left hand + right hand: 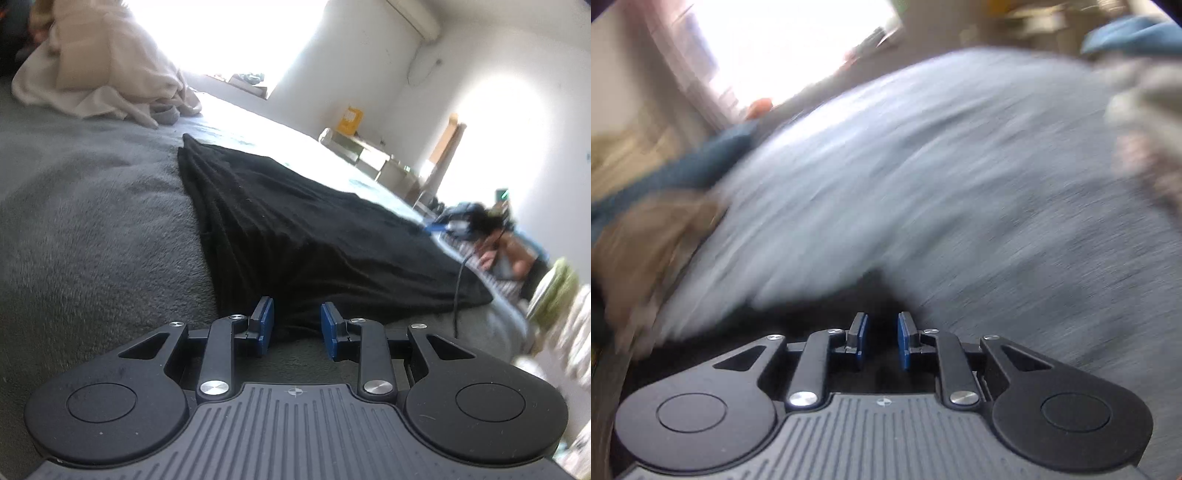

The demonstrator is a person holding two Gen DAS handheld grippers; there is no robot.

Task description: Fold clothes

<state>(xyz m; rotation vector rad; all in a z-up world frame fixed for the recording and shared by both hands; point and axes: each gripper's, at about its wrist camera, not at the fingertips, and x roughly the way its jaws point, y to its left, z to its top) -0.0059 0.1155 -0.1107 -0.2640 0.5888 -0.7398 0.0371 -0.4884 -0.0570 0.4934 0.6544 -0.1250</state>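
Left wrist view: your left gripper [297, 325] sits low over the grey blanket [92, 229]; its blue pads [266, 325] stand a narrow gap apart, and the near edge of the black garment [303, 229] lies between them; the pads do not visibly press on the cloth, so read this as a narrow, unclamped gap. The black garment lies spread on the blanket, running away from the gripper toward the bright window side; a thin dark cable [460, 280] crosses its right-hand corner. A crumpled beige cloth [110, 74] sits further back at the upper left, well apart from the black garment. A person [506, 251] is at the far right edge of the bed, blurred.

Right wrist view: heavy motion blur; your right gripper [882, 336] shows its blue pads [904, 339] close together, with dark cloth between and beneath them; you cannot tell whether they pinch it. Grey blanket [923, 166] fills the frame beyond.
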